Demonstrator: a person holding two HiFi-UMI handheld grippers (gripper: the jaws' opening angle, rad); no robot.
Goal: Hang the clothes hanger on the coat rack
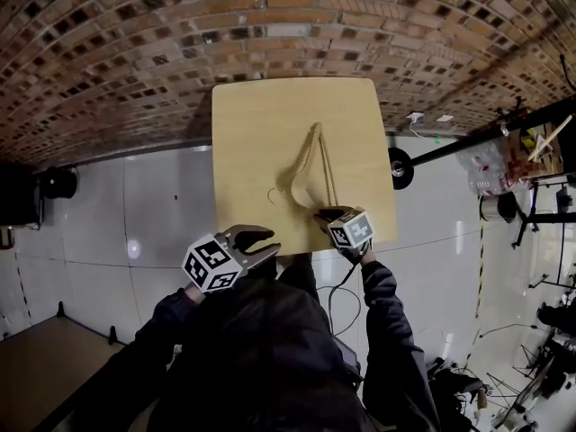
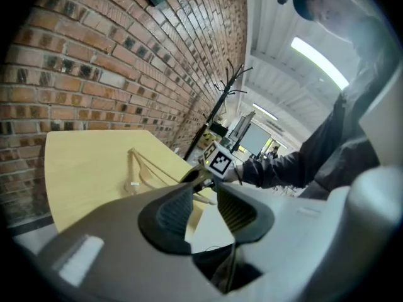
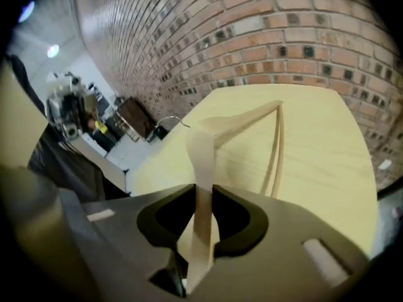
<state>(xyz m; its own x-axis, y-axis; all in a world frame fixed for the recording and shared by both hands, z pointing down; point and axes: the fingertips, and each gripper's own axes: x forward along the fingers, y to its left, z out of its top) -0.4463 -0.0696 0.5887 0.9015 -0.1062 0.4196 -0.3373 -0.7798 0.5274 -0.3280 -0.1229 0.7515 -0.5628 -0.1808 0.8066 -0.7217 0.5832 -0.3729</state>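
Right tool (image 3: pixel 203 197): jaws closed on one end of the wooden hanger (image 3: pixel 204 150), with the flat wooden arm running up between both pads and pressed by them. From that grip the hanger extends away from the tool over the pale table (image 3: pixel 321 168). Its lower bar lies to the right of the gripped arm, and its metal hook (image 3: pixel 171 122) lies off to the tool's left. Whether the far end rests on the table top or sits just above it cannot be determined. The head view agrees: the right tool (image 1: pixel 324 214) is at the near edge of the table (image 1: pixel 252 124), with the hanger (image 1: pixel 303 178) directly ahead of it and the hook (image 1: pixel 273 193) ahead and to its left. Left tool (image 2: pixel 204 194): jaws partly apart, nothing between them, pads touching nothing. In the head view the left tool (image 1: pixel 261 244) is held at the near table edge, to the left of the right tool and apart from the hanger (image 2: pixel 143 176), which lies ahead and left of its jaws. The right tool's marker cube (image 2: pixel 218 160) shows just beyond the left tool's jaw tips. Coat rack (image 2: pixel 228 83): black, upright, with a branched top, standing by the brick wall (image 2: pixel 94 43) well beyond both tools and well apart from the hanger. White tiled floor (image 1: pixel 153 205) lies below the left tool.
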